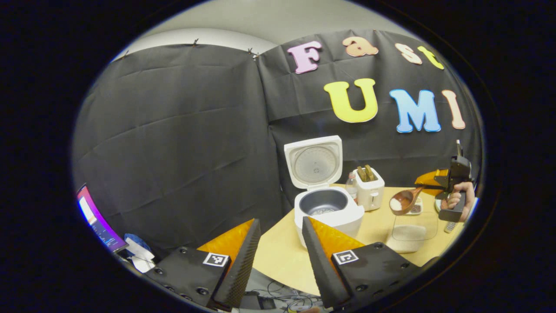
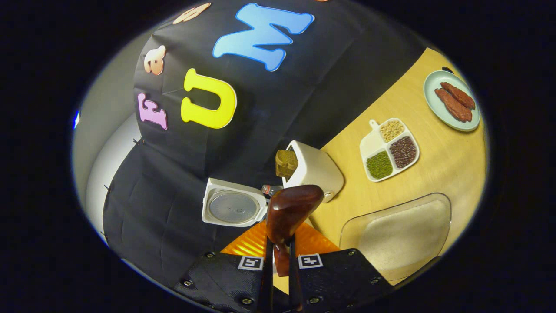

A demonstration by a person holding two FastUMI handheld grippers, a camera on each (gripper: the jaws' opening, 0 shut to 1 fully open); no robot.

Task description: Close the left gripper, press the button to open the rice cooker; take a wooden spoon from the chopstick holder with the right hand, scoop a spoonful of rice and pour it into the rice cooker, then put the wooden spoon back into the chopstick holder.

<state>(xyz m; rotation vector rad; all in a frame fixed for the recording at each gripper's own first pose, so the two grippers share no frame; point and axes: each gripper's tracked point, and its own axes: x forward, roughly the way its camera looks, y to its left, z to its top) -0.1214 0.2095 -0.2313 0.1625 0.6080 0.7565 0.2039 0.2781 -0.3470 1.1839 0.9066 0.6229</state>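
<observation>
Wooden spoon point(image 1: 405, 201), dark brown and stiff, held by its handle between both fingers of the right gripper point(image 2: 280, 265); in the right gripper view the fingers stand narrow, pressed on the handle from either side, and the back of the bowl rises just ahead of them. In the left gripper view the spoon is seen from the side, level, a small heap of white rice in its bowl, hanging above the clear rice container point(image 1: 408, 232) and well apart from the rice cooker point(image 1: 328, 208). The cooker stands with its lid up and the grey inner pot exposed. A white chopstick holder point(image 1: 369, 189) stands just beside the cooker. The left gripper point(image 1: 280, 254) hangs off the near edge of the table point(image 1: 278, 256), fingers wide apart and empty.

Handling, as a judgement: the spoon is light and rigid, its polished handle probably slippery; a hold on the handle suits it. The loose grains would spill with any tilt, so the bowl should travel level until over the pot.
</observation>
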